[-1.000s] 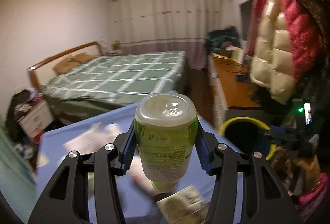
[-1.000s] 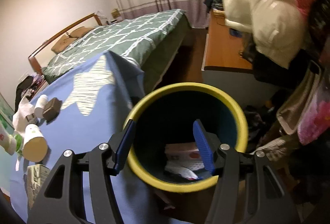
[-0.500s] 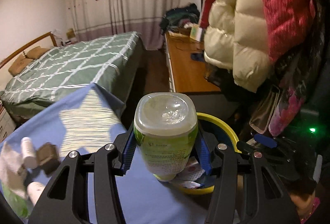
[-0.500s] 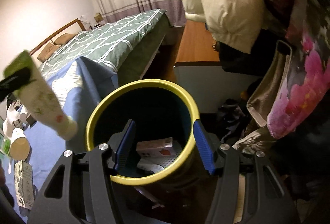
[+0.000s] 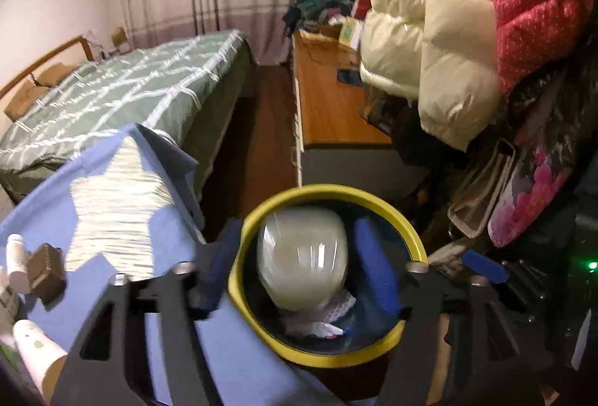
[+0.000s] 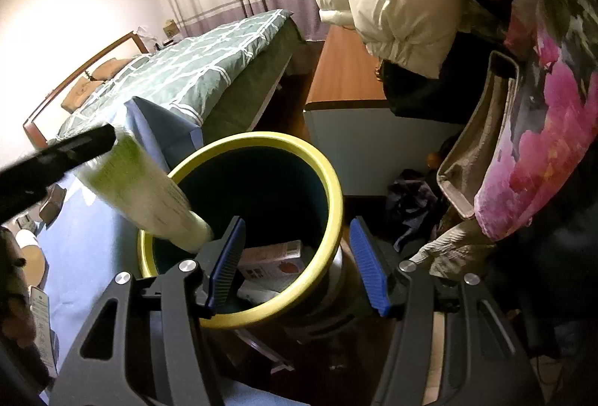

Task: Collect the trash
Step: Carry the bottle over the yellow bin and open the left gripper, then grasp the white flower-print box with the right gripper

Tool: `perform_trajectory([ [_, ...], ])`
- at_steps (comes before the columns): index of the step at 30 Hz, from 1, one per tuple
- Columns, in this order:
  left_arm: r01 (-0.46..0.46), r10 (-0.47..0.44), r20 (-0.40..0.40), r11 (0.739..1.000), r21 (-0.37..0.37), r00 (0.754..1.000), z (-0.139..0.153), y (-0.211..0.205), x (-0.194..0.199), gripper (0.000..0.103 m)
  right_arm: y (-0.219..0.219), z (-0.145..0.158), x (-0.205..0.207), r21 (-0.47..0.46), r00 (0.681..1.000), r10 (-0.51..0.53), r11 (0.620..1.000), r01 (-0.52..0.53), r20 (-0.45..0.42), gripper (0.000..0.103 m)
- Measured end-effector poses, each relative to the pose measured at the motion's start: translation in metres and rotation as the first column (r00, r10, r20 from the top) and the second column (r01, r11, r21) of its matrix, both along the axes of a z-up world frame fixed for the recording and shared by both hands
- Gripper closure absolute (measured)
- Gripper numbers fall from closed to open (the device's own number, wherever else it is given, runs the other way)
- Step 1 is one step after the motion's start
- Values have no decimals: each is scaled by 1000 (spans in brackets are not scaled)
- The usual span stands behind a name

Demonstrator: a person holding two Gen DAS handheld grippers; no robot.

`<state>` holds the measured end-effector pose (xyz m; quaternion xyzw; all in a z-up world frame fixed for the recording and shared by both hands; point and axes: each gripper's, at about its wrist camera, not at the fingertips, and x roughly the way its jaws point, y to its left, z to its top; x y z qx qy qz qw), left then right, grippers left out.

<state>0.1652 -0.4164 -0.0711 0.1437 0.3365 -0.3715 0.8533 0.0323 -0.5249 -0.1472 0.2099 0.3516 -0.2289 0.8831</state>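
A green-and-white plastic bottle [image 5: 302, 256], blurred, drops neck-down between my left gripper's [image 5: 297, 269] blue pads, which stand clear of it on both sides; the jaws are opening. Below it stands the dark bin with a yellow rim [image 5: 329, 357]. In the right wrist view the bottle [image 6: 145, 189] slants over the bin's rim [image 6: 261, 139], with a left finger [image 6: 56, 159] at its top end. My right gripper [image 6: 299, 267] hangs open over the bin's near right rim, one pad inside and one outside, touching nothing. A printed carton [image 6: 273, 256] and wrappers [image 5: 317, 320] lie in the bin.
Left of the bin is a table under a blue cloth [image 5: 224, 350] with a brown box [image 5: 46, 271], a white bottle [image 5: 15, 267] and a paper cup [image 5: 37, 353]. A green bed [image 5: 130, 92], a wooden dresser [image 5: 329, 107], hanging jackets [image 5: 429, 51] and bags [image 6: 523, 152] crowd the surroundings.
My left gripper swung right from over the table to above the bin, then its jaws spread and the bottle slid down out of them. The right gripper shifted toward the bin's right rim.
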Motion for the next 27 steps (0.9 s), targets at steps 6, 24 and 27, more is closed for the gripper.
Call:
perform_trajectory([
  [6,-15,15,23,999,-36,1000,23,30,-4,37,10,3,1,-11,1000,12,1000,-12,-5,47],
  [24,-510,527,147,848,-143,837,58,338,11,16,142,12,71,-12,937,349,937,-349,-23,47],
  [27,-599,615,114,787,-148,780,47,393,20,16,176,15,84,7,900,435,901,-435,-11,47],
])
